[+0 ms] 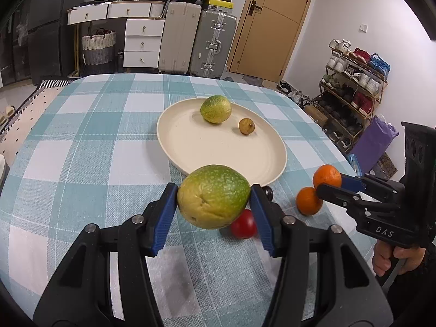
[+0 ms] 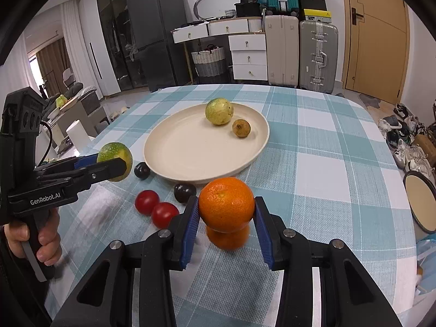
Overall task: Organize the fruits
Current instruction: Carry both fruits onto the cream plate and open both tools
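Observation:
My left gripper (image 1: pixel 214 201) is shut on a green-yellow citrus (image 1: pixel 214 200) and holds it above the checked cloth, just short of the cream plate (image 1: pixel 190 147). It also shows in the right wrist view (image 2: pixel 115 160). The plate (image 2: pixel 177 150) holds another green citrus (image 1: pixel 215 109) (image 2: pixel 219 111) and a small brown fruit (image 1: pixel 246 126) (image 2: pixel 241 128). My right gripper (image 2: pixel 226 212) is shut on an orange (image 2: pixel 226 204) (image 1: pixel 327 175), lifted over a second orange (image 2: pixel 228 238) (image 1: pixel 308 201) on the cloth.
Two red tomatoes (image 2: pixel 147 201) (image 2: pixel 164 214) and two dark plums (image 2: pixel 185 192) (image 2: pixel 142 170) lie on the cloth before the plate. A tomato (image 1: pixel 243 227) shows under the held citrus. Another plate (image 2: pixel 419 204) lies beyond the table's right edge. Suitcases and drawers stand behind.

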Demonstrator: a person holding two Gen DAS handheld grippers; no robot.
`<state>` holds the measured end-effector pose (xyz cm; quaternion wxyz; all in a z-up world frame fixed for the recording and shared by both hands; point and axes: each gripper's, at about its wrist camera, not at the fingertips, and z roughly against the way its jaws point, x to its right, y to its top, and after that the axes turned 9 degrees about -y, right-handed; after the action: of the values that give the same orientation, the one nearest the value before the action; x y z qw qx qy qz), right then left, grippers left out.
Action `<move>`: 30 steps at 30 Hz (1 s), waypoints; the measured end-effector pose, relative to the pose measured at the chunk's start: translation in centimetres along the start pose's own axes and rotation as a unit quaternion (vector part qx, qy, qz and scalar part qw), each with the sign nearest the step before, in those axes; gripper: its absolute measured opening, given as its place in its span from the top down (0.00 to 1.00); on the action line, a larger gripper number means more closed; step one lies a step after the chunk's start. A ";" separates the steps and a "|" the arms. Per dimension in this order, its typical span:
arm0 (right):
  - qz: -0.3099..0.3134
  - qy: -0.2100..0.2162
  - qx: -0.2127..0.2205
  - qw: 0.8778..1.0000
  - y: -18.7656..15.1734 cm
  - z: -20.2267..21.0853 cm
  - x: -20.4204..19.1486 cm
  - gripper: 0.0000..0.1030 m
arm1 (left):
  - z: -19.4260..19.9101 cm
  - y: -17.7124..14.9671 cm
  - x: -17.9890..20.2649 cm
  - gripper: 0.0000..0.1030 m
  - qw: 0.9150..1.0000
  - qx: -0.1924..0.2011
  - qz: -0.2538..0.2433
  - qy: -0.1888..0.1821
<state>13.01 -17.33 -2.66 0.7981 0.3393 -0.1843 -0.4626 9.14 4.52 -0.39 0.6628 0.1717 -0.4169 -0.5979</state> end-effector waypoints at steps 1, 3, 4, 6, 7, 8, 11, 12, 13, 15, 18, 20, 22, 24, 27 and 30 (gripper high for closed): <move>0.001 0.000 0.001 1.000 0.1 0.0 -0.1 0.61 | 0.0 0.1 0.0 0.50 1.000 0.001 0.000 0.000; 0.002 0.001 0.002 1.000 0.4 -0.1 -0.2 0.61 | 0.0 0.3 0.1 0.50 1.000 0.004 -0.002 0.000; 0.002 0.001 0.004 1.000 0.5 -0.1 -0.2 0.61 | 0.0 0.5 0.1 0.50 1.000 0.005 -0.003 0.000; 0.000 0.003 0.006 1.000 0.8 -0.1 -0.2 0.61 | -0.1 0.7 0.2 0.50 1.000 0.007 -0.004 0.000; -0.001 0.004 0.006 1.000 0.9 -0.2 -0.2 0.61 | -0.1 0.9 0.2 0.50 1.000 0.008 -0.004 -0.001; -0.003 0.003 0.007 1.000 1.1 -0.2 -0.2 0.61 | -0.2 1.0 0.2 0.50 1.000 0.009 -0.005 -0.001; -0.008 0.003 0.009 1.000 1.5 -0.5 -0.2 0.61 | -0.5 1.3 0.3 0.50 1.000 0.011 -0.008 0.001; -0.012 0.004 0.011 1.000 1.6 -0.5 -0.2 0.61 | -0.6 1.4 0.3 0.50 1.000 0.011 -0.009 0.001; -0.017 0.004 0.012 1.000 1.7 -0.5 -0.1 0.61 | -0.8 1.5 0.3 0.50 1.000 0.012 -0.010 0.001; -0.021 0.006 0.011 1.000 1.9 -0.8 -0.1 0.61 | -0.9 1.7 0.3 0.50 1.000 0.013 -0.011 0.001; -0.021 0.007 0.010 1.000 2.2 -1.1 -0.2 0.61 | -1.2 2.0 0.2 0.50 1.000 0.015 -0.012 0.003; -0.022 0.008 0.011 1.000 2.5 -1.2 -0.3 0.61 | -1.4 2.3 0.2 0.50 1.000 0.017 -0.012 0.004; -0.020 0.009 0.012 1.000 2.8 -1.4 -0.4 0.61 | -1.6 2.5 0.1 0.50 1.000 0.018 -0.012 0.006; -0.020 0.011 0.013 1.000 3.2 -1.6 -0.5 0.61 | -1.9 2.8 0.1 0.50 1.000 0.019 -0.013 0.009; -0.017 0.010 0.015 1.000 3.8 -1.9 -0.6 0.61 | -2.3 3.2 0.0 0.50 1.000 0.020 -0.015 0.010; -0.017 0.012 0.017 1.000 4.3 -2.1 -0.6 0.61 | -2.4 3.3 0.0 0.50 1.000 0.020 -0.015 0.011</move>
<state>16.60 -14.53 -1.02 0.7864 0.3614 -0.1768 -0.4688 13.12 4.60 0.52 0.6545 0.1975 -0.4190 -0.5976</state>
